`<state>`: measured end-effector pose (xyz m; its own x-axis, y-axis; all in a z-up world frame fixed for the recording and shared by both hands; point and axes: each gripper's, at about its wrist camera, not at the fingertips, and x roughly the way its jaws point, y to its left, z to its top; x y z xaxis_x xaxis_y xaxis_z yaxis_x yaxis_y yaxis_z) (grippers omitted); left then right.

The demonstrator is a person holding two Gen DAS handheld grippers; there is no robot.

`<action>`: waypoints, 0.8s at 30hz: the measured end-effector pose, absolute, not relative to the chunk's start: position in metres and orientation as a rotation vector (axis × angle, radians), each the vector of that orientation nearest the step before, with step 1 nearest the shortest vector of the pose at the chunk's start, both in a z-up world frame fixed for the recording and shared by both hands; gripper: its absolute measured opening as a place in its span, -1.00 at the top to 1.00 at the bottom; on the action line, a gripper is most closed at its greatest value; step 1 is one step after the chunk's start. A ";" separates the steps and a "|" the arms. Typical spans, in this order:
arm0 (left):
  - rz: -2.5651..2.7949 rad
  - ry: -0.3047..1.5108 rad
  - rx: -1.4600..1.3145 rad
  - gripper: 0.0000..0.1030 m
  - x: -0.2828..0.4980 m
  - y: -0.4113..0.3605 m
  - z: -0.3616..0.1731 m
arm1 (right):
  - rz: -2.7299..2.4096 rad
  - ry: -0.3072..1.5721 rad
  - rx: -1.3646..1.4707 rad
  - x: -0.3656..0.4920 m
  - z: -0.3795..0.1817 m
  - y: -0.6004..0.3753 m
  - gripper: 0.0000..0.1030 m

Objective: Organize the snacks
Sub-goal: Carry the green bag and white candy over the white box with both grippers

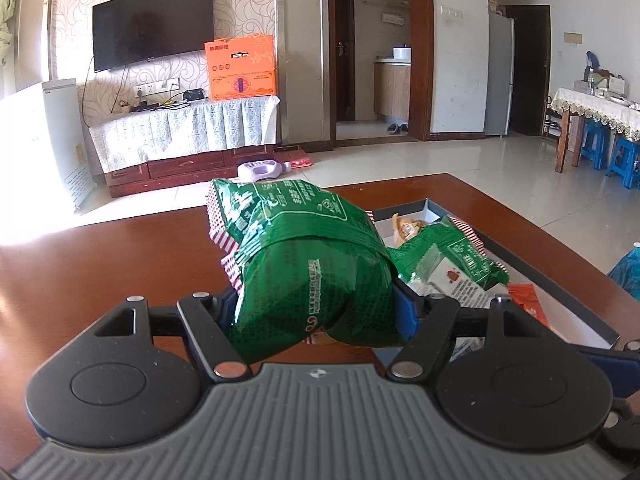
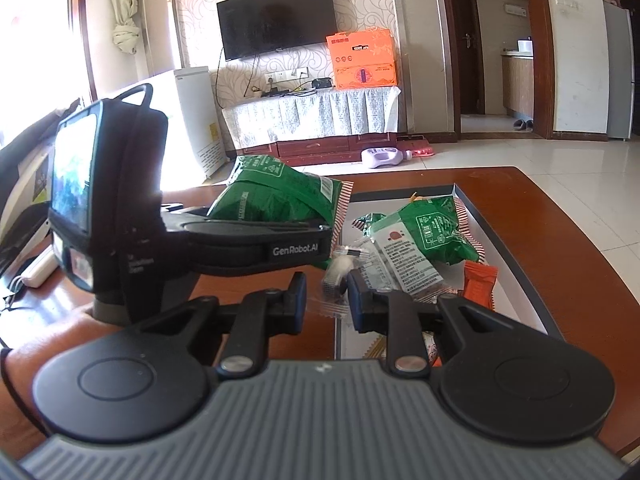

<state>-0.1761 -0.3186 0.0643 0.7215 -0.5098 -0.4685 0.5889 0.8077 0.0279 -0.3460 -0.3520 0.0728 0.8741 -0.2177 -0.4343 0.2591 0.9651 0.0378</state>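
You are mid-carry: your left gripper [image 1: 316,312] has its jaws clamped around a puffy green bag [image 1: 304,264], held up off the table [image 1: 100,264], just left of the tray [image 2: 516,248]. The step in hand looks like bringing this bag over to the tray, so the next move calls for swinging it right, past the tray's near-left edge, lowering it over a free patch and only then letting go; the bag is bulky and soft, so it may roll or sit on top of what is already there. Your right gripper [image 2: 326,296] hangs near the tray's near-left corner with its jaws drawn in, and a small clear wrapper [image 2: 334,276] sits between them; whether they pinch it you cannot tell for sure. In the tray lie another green bag [image 2: 432,228], a white packet [image 2: 404,260] and an orange packet [image 2: 478,284], crowded toward the near left, with the far side bare.
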 end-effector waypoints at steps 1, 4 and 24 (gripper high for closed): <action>-0.612 0.458 0.181 -0.47 -0.177 -0.320 0.064 | -0.253 0.442 0.095 -0.346 0.073 -0.352 0.51; -0.626 0.451 0.174 -0.47 -0.178 -0.324 0.066 | -0.262 0.441 0.100 -0.348 0.072 -0.354 0.51; -0.876 0.427 0.128 -0.48 -0.199 -0.378 0.060 | -0.364 0.451 0.137 -0.360 0.067 -0.377 0.51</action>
<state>-0.1988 -0.3776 0.0600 0.5623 -0.7161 -0.4136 0.7666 0.6389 -0.0641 -0.3604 -0.3772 0.0670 0.8371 -0.3125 -0.4491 0.3726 0.9267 0.0498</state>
